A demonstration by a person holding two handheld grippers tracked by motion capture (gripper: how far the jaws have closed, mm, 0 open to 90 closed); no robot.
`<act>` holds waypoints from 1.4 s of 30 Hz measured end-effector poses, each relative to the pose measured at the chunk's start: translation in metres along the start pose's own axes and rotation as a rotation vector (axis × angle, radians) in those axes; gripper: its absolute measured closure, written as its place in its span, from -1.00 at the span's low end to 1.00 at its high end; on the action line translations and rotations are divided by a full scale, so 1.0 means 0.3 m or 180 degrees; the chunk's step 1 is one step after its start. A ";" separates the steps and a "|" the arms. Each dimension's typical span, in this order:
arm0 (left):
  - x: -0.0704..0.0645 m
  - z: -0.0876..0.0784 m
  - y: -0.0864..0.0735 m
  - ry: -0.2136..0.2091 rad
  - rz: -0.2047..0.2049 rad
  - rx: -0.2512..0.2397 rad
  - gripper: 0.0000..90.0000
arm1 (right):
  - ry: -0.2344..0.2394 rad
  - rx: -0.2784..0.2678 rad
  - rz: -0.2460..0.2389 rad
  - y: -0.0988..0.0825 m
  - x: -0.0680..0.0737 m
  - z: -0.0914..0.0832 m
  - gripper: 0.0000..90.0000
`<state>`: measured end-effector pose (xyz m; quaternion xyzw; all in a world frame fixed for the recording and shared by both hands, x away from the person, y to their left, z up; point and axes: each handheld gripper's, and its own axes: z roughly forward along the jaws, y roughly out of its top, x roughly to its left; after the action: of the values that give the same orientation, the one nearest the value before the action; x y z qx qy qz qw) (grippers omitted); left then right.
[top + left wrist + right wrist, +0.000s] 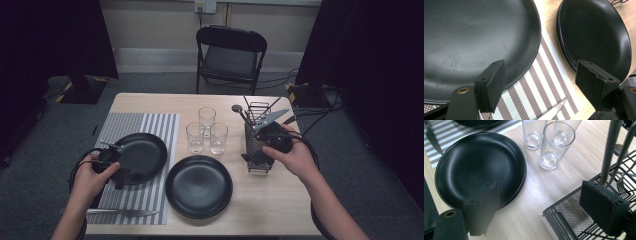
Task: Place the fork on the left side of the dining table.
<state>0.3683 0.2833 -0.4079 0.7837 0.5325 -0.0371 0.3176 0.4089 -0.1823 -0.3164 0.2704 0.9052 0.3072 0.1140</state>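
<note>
**Reaching for cutlery at the wire caddy**

Hovering at the caddy (260, 145), the right gripper (270, 142) has its jaws spread wide with nothing between them; in the right gripper view one jaw hangs over the caddy's mesh floor (579, 217), beside the upright cutlery handles (610, 147). These handles look thin, stiff, smooth metal, likely light but slippery; a mid-shaft pinch seems safest. The caddy's wire rim crowds the approach, and the three glasses (206, 131) nearby are fragile. The left gripper (541, 85) is also open and empty, poised over the striped mat (541, 75) between the plate on the mat (142, 156) and the plate stack (199, 186). A knife (122, 212) lies on the mat's near edge.
</note>
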 end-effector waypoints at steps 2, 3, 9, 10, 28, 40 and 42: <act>0.000 0.000 0.001 0.0001 0.0005 0.0000 -0.46 | -0.0002 0.0005 0.0013 0.001 -0.003 -0.002 -0.65; -0.002 0.002 0.002 -0.0009 -0.0007 -0.0025 -0.46 | -0.0006 0.0001 0.0045 0.003 -0.009 0.000 -0.65; -0.003 0.002 0.003 -0.0010 -0.0019 -0.0034 -0.46 | -0.0033 0.0006 0.0066 0.007 -0.028 0.004 -0.65; 0.001 0.001 0.003 -0.0011 -0.0006 -0.0008 -0.46 | -0.0050 0.0011 0.0069 0.008 -0.032 0.003 -0.65; 0.008 0.003 0.003 -0.0022 -0.0008 -0.0003 -0.46 | -0.0137 0.0041 0.0200 0.029 -0.100 0.013 -0.66; 0.010 0.005 0.013 -0.0042 -0.0006 0.0001 -0.46 | -0.0268 0.0044 0.0308 0.048 -0.135 0.020 -0.65; 0.011 0.007 0.014 -0.0055 -0.0007 -0.0004 -0.46 | -0.0248 0.0037 0.0328 0.052 -0.142 0.027 -0.64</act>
<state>0.3740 0.2837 -0.4088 0.7826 0.5306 -0.0439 0.3227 0.4538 -0.1919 -0.3113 0.3291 0.8868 0.2967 0.1315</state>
